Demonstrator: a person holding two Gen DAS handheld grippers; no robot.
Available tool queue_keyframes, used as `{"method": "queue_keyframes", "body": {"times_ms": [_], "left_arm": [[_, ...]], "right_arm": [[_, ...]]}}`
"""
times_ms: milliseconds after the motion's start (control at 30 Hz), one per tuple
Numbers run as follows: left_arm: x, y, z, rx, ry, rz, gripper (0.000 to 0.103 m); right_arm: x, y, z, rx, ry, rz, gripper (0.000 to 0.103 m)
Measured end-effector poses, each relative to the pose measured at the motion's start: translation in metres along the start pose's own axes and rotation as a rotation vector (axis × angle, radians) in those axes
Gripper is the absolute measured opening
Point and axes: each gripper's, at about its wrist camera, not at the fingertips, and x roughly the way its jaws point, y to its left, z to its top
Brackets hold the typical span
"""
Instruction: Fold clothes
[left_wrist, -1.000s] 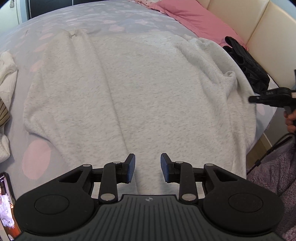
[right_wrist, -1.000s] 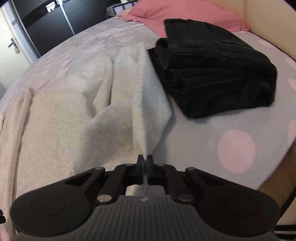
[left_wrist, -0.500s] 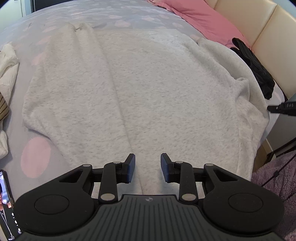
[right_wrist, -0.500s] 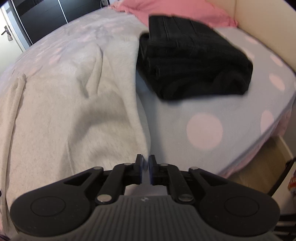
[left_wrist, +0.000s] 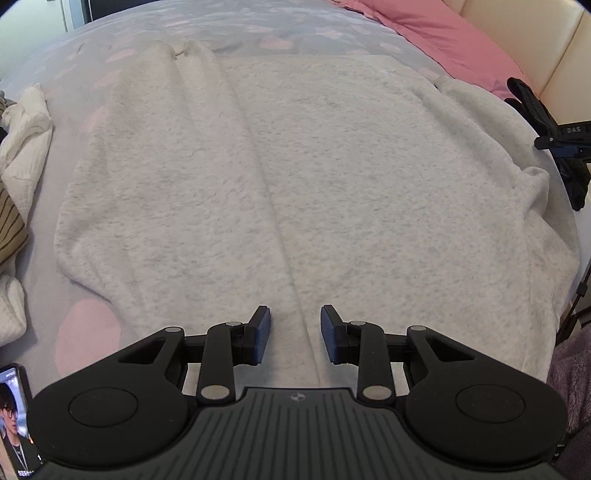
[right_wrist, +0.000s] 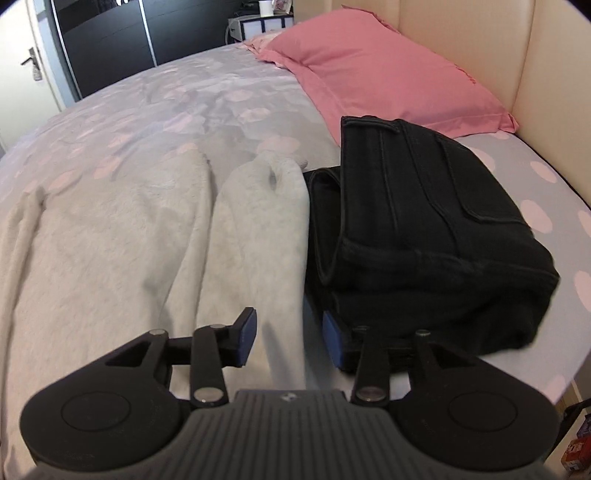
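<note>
A light grey fleece sweatshirt (left_wrist: 314, 192) lies spread flat on the bed, filling most of the left wrist view. My left gripper (left_wrist: 295, 332) hovers over its near hem, open, with nothing between the pads. In the right wrist view, one sleeve (right_wrist: 266, 229) lies flat beside a folded black pair of jeans (right_wrist: 424, 240). My right gripper (right_wrist: 290, 334) hangs just above that sleeve, its jaws opening, and the pads press on nothing. The right gripper's tip (left_wrist: 561, 142) also shows at the right edge of the left wrist view.
A grey sheet with pink dots (right_wrist: 184, 110) covers the bed. A pink pillow (right_wrist: 388, 74) and cream headboard (right_wrist: 554, 74) lie beyond the jeans. White and striped clothes (left_wrist: 26, 122) sit at the left edge, and a phone (left_wrist: 14, 424) at the near left corner.
My right gripper let go of the sleeve edge it had pinched, opened, and swung toward the jeans; the sleeve now lies flat. My left gripper crept forward over the sweatshirt, still open.
</note>
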Motion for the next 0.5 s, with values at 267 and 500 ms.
{"method": "queue_keyframes", "body": {"times_ms": [267, 500], "left_arm": [[0.007, -0.002, -0.002, 0.019, 0.014, 0.005, 0.028], [-0.002, 0.007, -0.008, -0.021, 0.02, 0.003, 0.028]], "right_arm": [[0.024, 0.011, 0.013, 0.023, -0.021, 0.027, 0.007], [-0.04, 0.037, 0.014, -0.04, -0.218, -0.009, 0.007]]}}
